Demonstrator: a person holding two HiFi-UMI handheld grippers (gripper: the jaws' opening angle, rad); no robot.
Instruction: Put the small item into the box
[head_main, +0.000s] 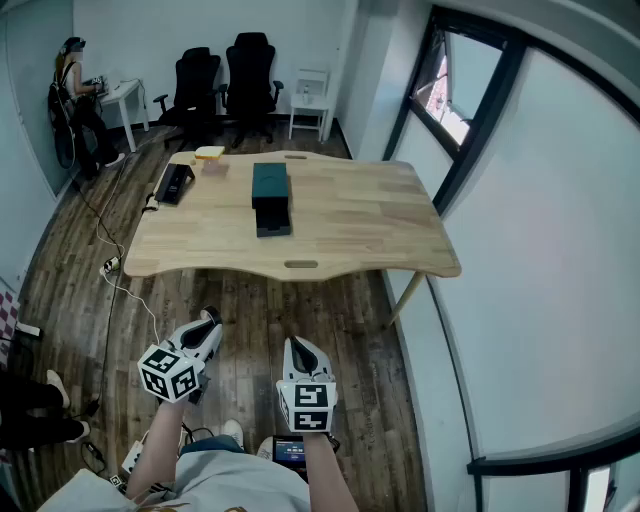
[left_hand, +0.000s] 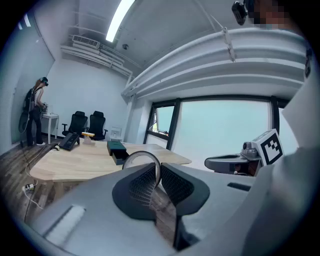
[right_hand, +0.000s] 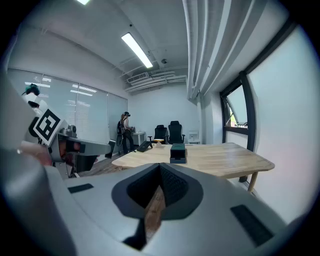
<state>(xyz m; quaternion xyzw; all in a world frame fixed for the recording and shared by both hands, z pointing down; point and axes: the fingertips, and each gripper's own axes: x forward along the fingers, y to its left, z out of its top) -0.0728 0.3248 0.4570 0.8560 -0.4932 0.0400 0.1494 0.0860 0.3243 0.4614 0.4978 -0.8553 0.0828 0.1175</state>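
As I judge it, the main risk is losing the thin pale ring (left_hand: 141, 152) on the way to the table. It seems caught by one edge only, at the very tips of the left gripper (left_hand: 156, 172), with most of the hoop standing free above them; a jolt or a slackened squeeze could drop it onto the dark plank floor (head_main: 330, 300), well short of the light wooden table (head_main: 370, 220). A second risk is missing the opening; the dark green rectangular box (head_main: 270, 190) lies mid-table, with only its darker tray (head_main: 273, 220) slid out towards the person.

The left gripper is pinched narrow on the ring, which I take to be the small item; the right gripper (right_hand: 159, 172) has its jaws together with nothing between them; both hang low by the person's body, well apart from the table.
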